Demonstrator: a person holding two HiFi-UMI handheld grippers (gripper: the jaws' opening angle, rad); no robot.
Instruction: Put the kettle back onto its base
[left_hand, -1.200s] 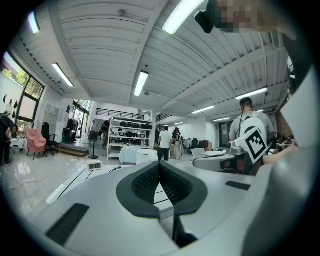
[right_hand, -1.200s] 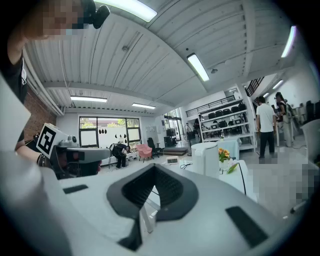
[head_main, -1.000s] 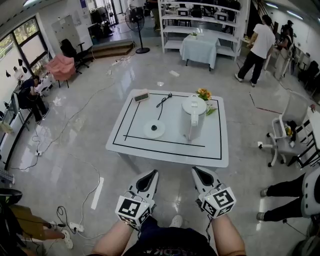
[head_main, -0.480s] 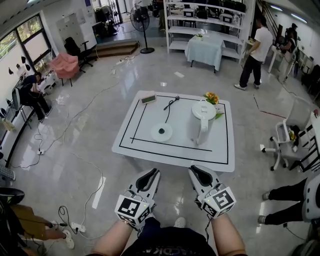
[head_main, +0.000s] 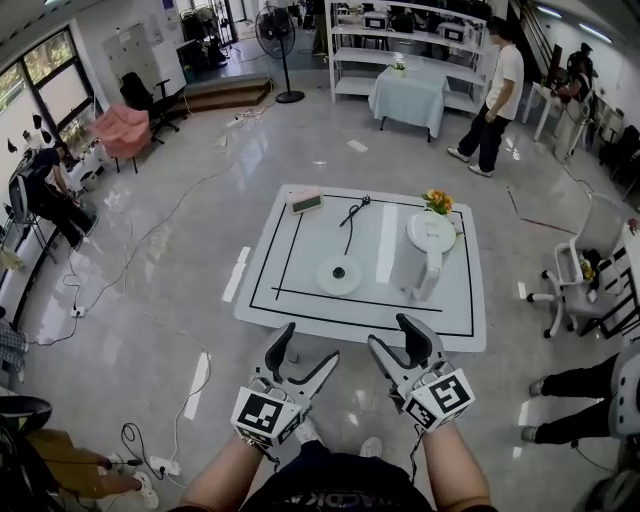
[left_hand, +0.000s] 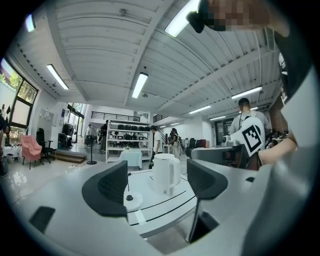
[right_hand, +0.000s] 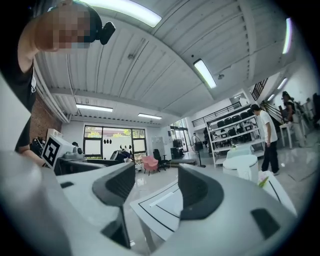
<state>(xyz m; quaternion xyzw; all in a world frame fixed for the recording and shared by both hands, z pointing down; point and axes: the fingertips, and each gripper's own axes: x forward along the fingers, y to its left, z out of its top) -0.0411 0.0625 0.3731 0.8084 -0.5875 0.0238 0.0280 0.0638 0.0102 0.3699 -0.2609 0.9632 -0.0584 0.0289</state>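
Note:
The white kettle (head_main: 426, 252) stands upright on the right half of the low white table (head_main: 300, 300). Its round white base (head_main: 339, 275) lies apart to its left, with a black cable (head_main: 352, 212) running off behind. Both grippers hang in the air short of the table's near edge. My left gripper (head_main: 305, 352) has just been opening and is open, nothing between its fingers; its own view frames the kettle (left_hand: 165, 172) and base (left_hand: 131, 199) between the jaws. My right gripper (head_main: 397, 338) has also just been opening and is open and empty; the kettle (right_hand: 240, 167) shows to its right.
Yellow flowers (head_main: 437, 201) and a small box (head_main: 306, 201) lie at the table's far side. An office chair (head_main: 588, 262) and a person's legs (head_main: 575, 385) are to the right. Cables (head_main: 150, 300) trail over the floor on the left. A person (head_main: 493, 82) walks by shelves behind.
Both grippers went from shut to wide open. They and the head moved toward the table, which now lies closer to the grippers.

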